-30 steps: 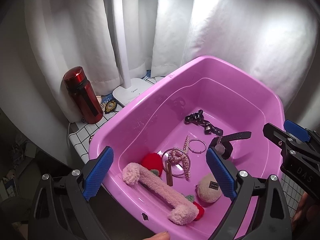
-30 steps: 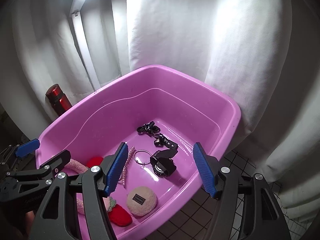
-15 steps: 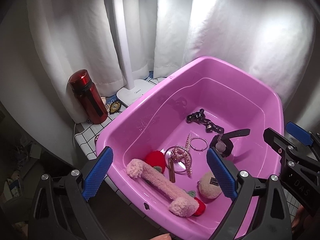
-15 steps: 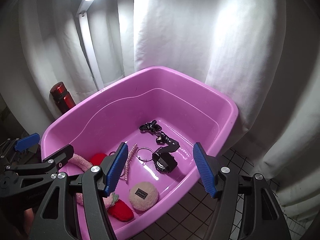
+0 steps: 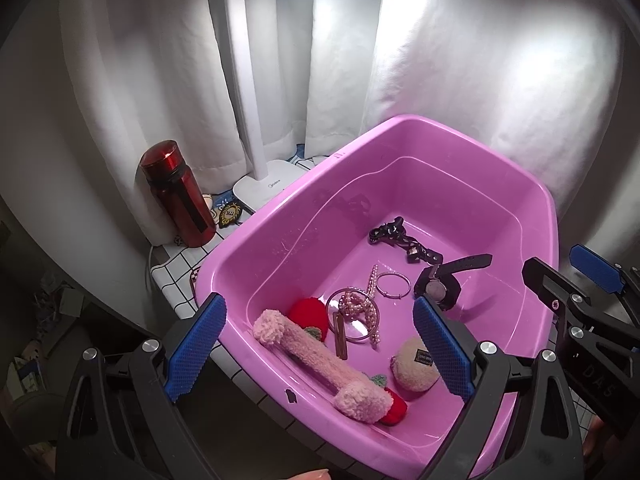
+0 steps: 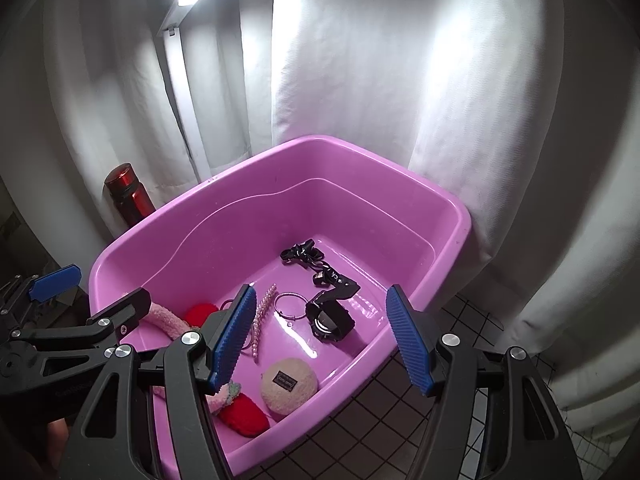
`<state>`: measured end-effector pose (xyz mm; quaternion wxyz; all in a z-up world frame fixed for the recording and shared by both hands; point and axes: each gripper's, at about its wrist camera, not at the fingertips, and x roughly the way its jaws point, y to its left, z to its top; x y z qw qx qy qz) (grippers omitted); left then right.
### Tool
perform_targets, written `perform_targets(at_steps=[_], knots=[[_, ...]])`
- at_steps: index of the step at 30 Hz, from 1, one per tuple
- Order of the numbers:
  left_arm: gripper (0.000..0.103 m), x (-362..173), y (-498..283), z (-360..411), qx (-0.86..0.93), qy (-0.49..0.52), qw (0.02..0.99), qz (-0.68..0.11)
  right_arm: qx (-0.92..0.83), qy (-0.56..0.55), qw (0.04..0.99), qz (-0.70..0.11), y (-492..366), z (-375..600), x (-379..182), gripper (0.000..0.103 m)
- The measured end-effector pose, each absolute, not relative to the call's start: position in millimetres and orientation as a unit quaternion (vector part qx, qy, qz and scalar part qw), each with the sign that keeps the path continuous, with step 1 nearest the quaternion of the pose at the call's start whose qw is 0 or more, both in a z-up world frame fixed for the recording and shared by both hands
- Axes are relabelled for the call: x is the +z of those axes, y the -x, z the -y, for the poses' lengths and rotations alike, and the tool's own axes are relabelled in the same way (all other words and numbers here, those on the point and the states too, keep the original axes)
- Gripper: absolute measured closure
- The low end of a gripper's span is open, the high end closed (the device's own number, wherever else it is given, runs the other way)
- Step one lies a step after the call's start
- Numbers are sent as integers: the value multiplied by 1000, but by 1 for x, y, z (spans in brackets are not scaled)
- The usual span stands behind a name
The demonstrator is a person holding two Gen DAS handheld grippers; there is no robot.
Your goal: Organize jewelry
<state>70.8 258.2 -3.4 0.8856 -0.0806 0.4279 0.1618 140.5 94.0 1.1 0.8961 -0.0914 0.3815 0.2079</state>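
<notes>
A pink plastic tub (image 5: 280, 216) (image 6: 168, 216) holds the jewelry. Inside lie a black watch (image 5: 438, 288) (image 6: 330, 322), a black chain bracelet (image 5: 394, 236) (image 6: 306, 256), a thin silver bangle (image 5: 394, 284) (image 6: 292, 306), a pearl strand (image 5: 356, 308) (image 6: 262, 314) over a clear ring, a pink fluffy band (image 5: 316, 360), red knitted pieces (image 5: 308, 314) (image 6: 244, 414) and a cream round puff (image 5: 414, 366) (image 6: 288, 384). My left gripper (image 5: 318, 350) hangs open above the tub's near rim. My right gripper (image 6: 322, 340) hangs open above the watch, with nothing between its pads.
A red bottle (image 5: 178, 194) (image 6: 128, 196) stands left of the tub on a white gridded tabletop (image 5: 176, 272). A white lamp base (image 5: 268, 188) sits behind it. White curtains (image 6: 360, 80) close off the back. Dark tiled floor (image 6: 400, 412) shows at the right.
Both grippers have drawn back and up a little from the tub, so it sits lower and smaller in both views. Nothing in the tub moved.
</notes>
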Motion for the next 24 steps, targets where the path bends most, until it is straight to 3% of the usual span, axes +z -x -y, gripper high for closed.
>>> perform_targets(at_steps=[24], knots=[[10, 1, -64, -256, 159, 78, 887, -426, 207, 92, 898, -377, -127, -89, 7, 39]])
